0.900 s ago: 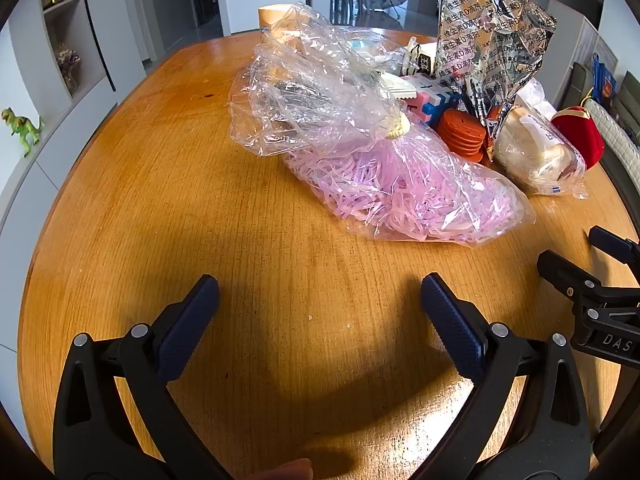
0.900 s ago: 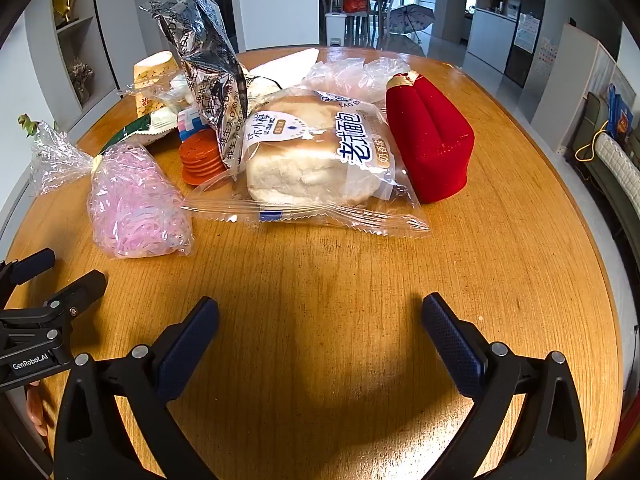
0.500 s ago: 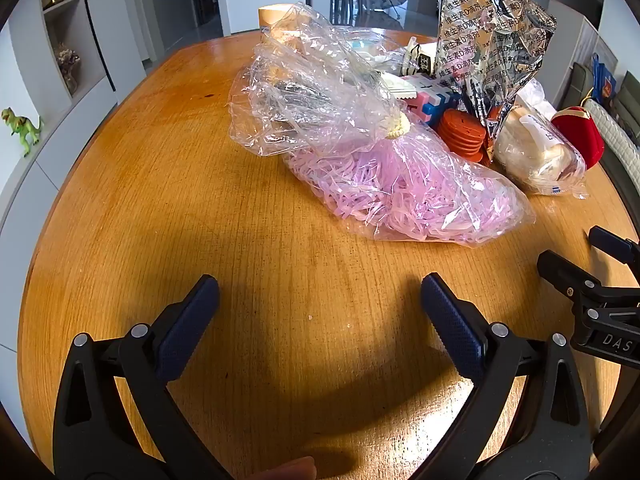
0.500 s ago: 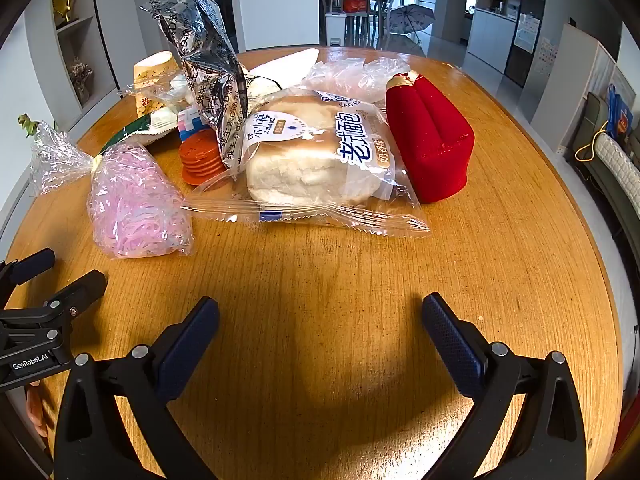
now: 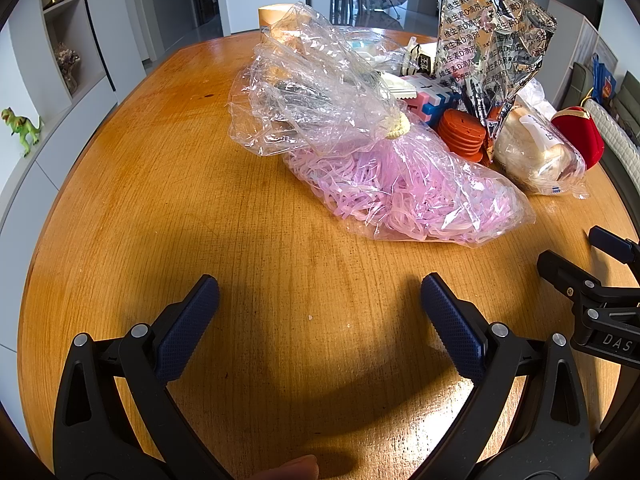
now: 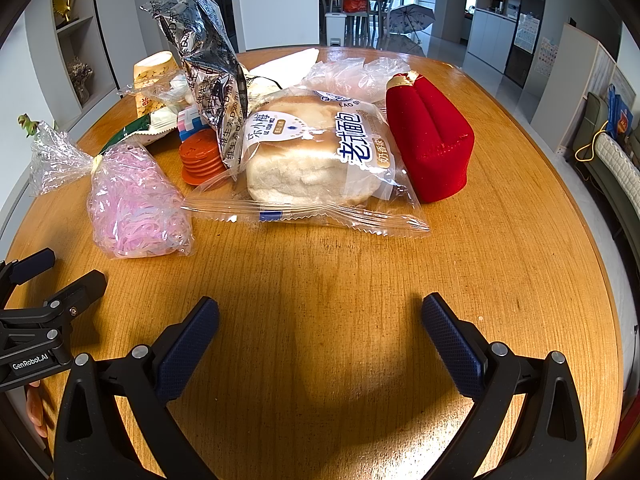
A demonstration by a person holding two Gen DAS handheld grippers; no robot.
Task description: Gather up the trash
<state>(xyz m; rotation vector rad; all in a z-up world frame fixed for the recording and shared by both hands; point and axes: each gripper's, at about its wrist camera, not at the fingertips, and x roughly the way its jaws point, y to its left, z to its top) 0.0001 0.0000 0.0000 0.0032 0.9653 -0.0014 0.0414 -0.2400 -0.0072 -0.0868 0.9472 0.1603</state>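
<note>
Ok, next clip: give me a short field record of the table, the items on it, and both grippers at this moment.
surface: round wooden table
left gripper: open, empty, above bare wood
right gripper: open, empty, above bare wood
nearest left gripper: clear plastic bag of pink shredded strips, tied with a band
nearest right gripper: packaged white bread loaf
beside bread: red velvet pouch
behind: crumpled silver foil bag, stack of orange discs
task progress: nothing picked up yet

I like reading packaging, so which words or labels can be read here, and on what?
"老式面包", "乐小梅": bread bag.
"维生素D滴剂", repeated: silver foil bag.
"GenRobot.AI": left claw body.
"DAS", cut off: right claw body.
Small print on bread bag, paper cup pattern: too small to read.
</note>
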